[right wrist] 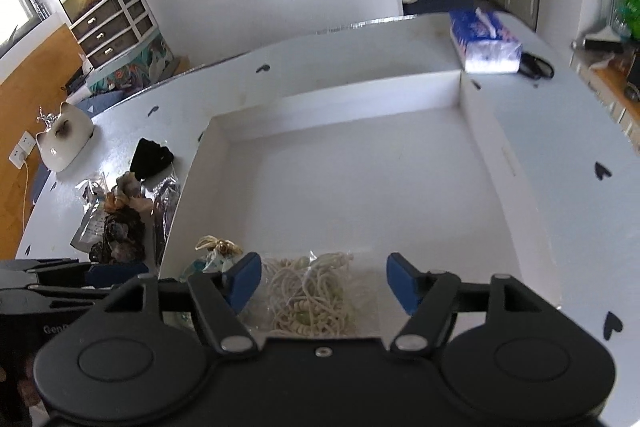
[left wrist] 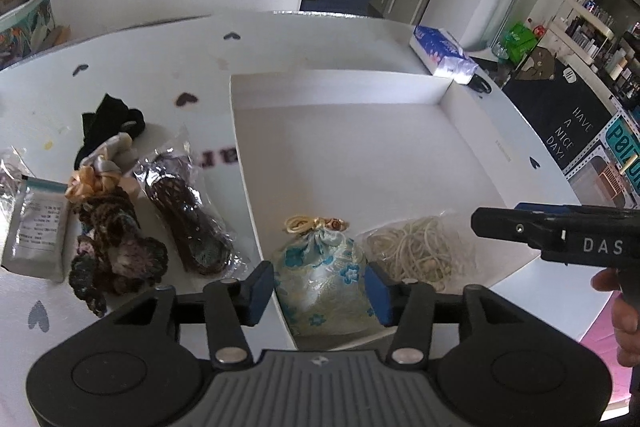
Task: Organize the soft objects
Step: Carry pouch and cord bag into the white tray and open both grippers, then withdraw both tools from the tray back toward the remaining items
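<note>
Left hand-held gripper hangs wide open, nothing gripped, its pads flanking the floral pouch at the near-left corner of the white box. Looks light and squashy; pinch it at the gathered neck under the gold cord. Beside it, the bagged cream cord in slippery plastic. Right hand-held gripper is open too, empty, reading "DAS". Far right, "HAVE A NICE DAY!"

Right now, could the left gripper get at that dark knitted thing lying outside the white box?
Probably yes. The left gripper is open above the blue floral pouch in the white box; the dark knitted piece lies uncovered on the table beside it, past the low wall.
</note>
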A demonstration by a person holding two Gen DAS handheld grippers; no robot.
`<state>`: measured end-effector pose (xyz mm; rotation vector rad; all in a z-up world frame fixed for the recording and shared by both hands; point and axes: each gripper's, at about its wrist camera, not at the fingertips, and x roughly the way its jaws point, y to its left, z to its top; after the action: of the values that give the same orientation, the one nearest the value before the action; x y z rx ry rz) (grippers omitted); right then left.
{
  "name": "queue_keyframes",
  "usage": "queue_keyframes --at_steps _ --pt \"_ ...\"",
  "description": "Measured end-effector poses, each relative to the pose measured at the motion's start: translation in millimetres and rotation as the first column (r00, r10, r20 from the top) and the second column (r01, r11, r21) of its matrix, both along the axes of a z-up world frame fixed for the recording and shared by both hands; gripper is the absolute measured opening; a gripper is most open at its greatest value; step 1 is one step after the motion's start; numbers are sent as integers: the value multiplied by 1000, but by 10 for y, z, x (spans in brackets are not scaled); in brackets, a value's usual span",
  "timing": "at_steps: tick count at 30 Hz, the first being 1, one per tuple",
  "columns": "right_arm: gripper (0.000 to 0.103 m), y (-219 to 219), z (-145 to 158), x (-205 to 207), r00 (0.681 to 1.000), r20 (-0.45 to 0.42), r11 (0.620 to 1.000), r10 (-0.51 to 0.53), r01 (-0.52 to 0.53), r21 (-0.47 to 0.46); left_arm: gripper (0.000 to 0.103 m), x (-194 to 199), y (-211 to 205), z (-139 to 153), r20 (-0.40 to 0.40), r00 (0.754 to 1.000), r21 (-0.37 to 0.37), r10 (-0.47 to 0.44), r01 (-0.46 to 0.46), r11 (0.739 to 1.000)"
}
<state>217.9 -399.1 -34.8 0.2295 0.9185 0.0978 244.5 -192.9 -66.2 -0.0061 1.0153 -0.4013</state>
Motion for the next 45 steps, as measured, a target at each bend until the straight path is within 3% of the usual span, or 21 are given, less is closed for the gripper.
queue_keyframes --at_steps 11,23,30,37,45 --pt "80 102 178 -351 993 109 997 -41 48 -67 79 -215 149 148 88 996 -13 -16 17 1000" --pt "95 240 263 -730 972 214 987 -93 119 -111 97 -413 401 328 189 982 -46 -10 19 999" --pt "103 356 306 -918 957 259 976 -133 172 -134 103 -509 542 399 233 972 -61 -16 31 998" --pt "103 490 345 -1064 931 317 963 -180 232 -136 103 -579 748 449 267 964 -78 -7 28 997" --pt "103 743 326 -1056 925 330 962 -186 240 -133 103 -575 1105 505 302 953 -77 25 -2 997"
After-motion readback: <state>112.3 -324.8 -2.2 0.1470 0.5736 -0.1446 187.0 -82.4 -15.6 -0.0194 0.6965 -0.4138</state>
